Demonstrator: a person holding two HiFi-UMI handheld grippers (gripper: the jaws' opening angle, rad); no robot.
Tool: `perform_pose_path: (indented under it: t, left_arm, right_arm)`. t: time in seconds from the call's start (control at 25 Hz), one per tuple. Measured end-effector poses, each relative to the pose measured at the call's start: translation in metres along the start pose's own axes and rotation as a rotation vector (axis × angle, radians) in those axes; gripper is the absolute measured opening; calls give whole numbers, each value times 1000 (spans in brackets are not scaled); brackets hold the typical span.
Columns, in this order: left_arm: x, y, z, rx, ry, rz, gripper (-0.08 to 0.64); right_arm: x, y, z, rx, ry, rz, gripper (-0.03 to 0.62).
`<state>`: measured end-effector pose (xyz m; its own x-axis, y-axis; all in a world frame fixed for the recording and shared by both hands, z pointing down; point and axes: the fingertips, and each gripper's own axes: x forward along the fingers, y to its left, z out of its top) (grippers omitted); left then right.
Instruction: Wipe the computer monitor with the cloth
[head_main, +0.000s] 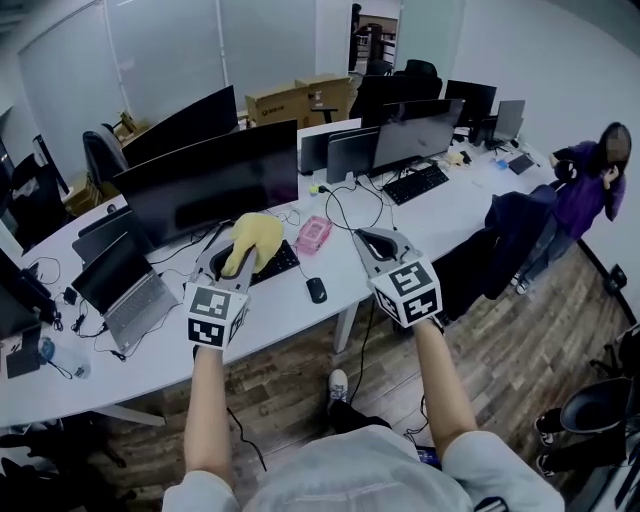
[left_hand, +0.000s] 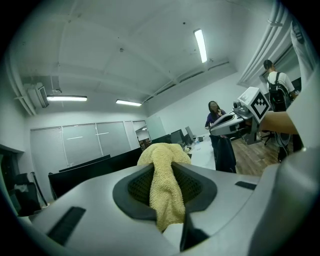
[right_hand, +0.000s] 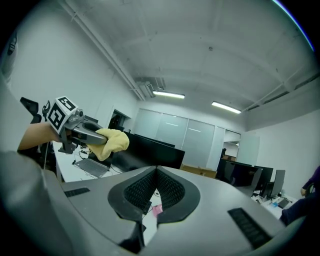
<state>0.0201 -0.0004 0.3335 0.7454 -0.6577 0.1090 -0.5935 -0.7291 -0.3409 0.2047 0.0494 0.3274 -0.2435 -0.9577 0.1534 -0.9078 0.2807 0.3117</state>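
My left gripper (head_main: 238, 263) is shut on a yellow terry cloth (head_main: 252, 237), which bunches out past the fingertips. It hangs above the desk, just in front of the wide black monitor (head_main: 210, 186). In the left gripper view the cloth (left_hand: 165, 185) fills the gap between the dark pads, and the monitor (left_hand: 95, 172) lies beyond. My right gripper (head_main: 369, 235) hovers to the right of the cloth, jaws pressed together with nothing between them. From the right gripper view (right_hand: 156, 171) I see the cloth (right_hand: 114, 140) in the left gripper, with the monitor (right_hand: 150, 152) behind it.
On the white desk (head_main: 290, 315) lie a black keyboard (head_main: 286, 262), a mouse (head_main: 316, 290), a pink object (head_main: 313, 234) and an open laptop (head_main: 122, 287), with cables between them. More monitors stand behind. A person (head_main: 592, 182) stands at the right, near a jacket-draped chair (head_main: 512, 228).
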Motion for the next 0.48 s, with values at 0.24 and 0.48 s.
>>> perform_pose_path:
  t: [0.24,0.48]
  left_arm:
    - [87,41,-7,15,19,14,100]
    - [187,78,7,35,27,24,100]
  right_arm:
    - [73,-55,-4,33,-36,7,23]
    - [146,-123,-11,30,-34,21,23]
